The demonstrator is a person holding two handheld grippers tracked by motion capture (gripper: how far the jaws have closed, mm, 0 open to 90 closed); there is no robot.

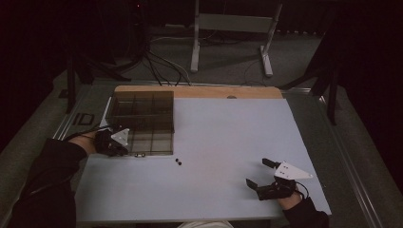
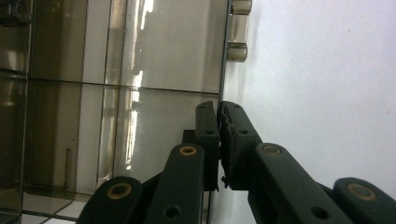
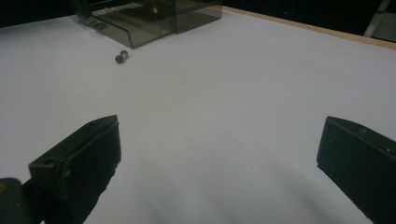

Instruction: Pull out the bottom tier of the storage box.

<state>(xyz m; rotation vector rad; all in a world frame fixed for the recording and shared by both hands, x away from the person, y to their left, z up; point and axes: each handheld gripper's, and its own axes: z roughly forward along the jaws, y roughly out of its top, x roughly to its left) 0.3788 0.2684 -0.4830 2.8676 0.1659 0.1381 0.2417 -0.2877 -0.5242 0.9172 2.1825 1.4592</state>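
Seemingly pinched by its front wall, the smoky translucent compartment box sat at the far left of my white table, its divided cells showing nothing I could make out. My left gripper clamped that thin wall. Two small dark beads lay just beside the box. My right gripper rested wide apart, holding nothing.

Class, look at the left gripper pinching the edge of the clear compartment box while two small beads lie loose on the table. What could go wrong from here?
1. The left gripper grips only the thin wall of the box; a pull might tip or slide it.
2. The beads lie loose near the box; a sliding box could roll them away from the open right gripper.
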